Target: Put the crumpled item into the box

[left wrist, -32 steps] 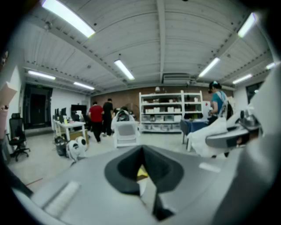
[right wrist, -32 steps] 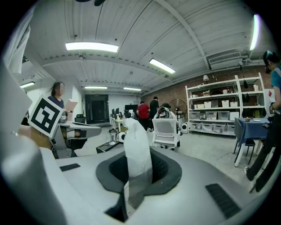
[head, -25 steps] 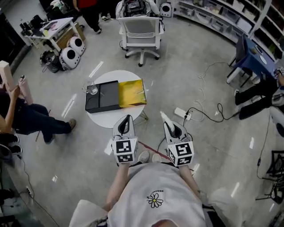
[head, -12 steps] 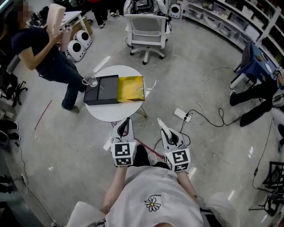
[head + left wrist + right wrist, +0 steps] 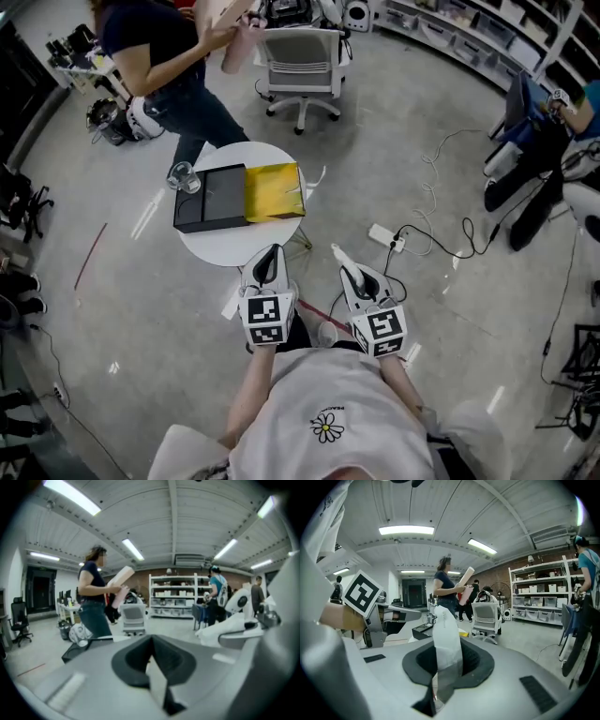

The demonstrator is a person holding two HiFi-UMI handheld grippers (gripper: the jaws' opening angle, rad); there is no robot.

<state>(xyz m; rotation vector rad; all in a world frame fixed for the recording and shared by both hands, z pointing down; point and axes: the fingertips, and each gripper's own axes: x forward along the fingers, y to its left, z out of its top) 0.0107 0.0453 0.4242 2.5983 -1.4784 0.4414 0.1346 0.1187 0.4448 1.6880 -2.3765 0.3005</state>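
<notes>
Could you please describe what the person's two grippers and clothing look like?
The left gripper and right gripper have pale grey bodies with dark hollows, tapering to pointed jaws. The left cube and right cube are white with black square markers. The shirt is white with a daisy print.

Black box (image 5: 211,199) showing dark, yellow sheet (image 5: 274,192) gleaming on white table (image 5: 232,251); left gripper (image 5: 273,248), right gripper (image 5: 336,250) wearing black-and-white squares.

- Glossy grey floor (image 5: 450,169) is reflecting the ceiling lights.
- White office chair (image 5: 298,66) is standing beyond the round white desk (image 5: 234,249).
- Stocked shelving (image 5: 469,37) is lining the far wall.
- White power strip (image 5: 384,238) is lying on the floor.
- Strip lights (image 5: 406,530) are glowing overhead.
</notes>
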